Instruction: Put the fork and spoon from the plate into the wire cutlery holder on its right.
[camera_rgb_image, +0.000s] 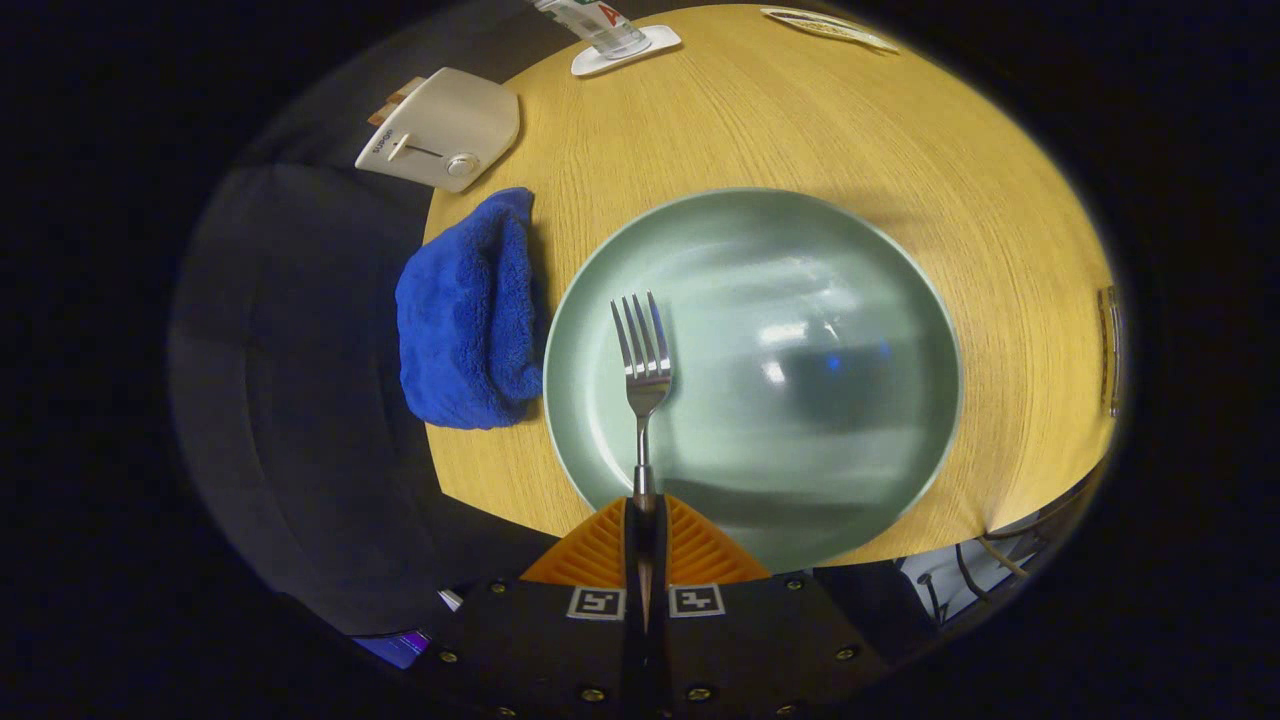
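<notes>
We have the fork (644, 375) clamped by its handle in the closed claw (645, 515), tines out over the plate (600, 440) on the table (820, 120); no spoon lies there (perhaps already moved), and the fork awaits the holder

A round wooden table (800, 130) carries a pale green plate (850, 440), a blue towel (465, 320) and a white toaster (445, 130).
</notes>
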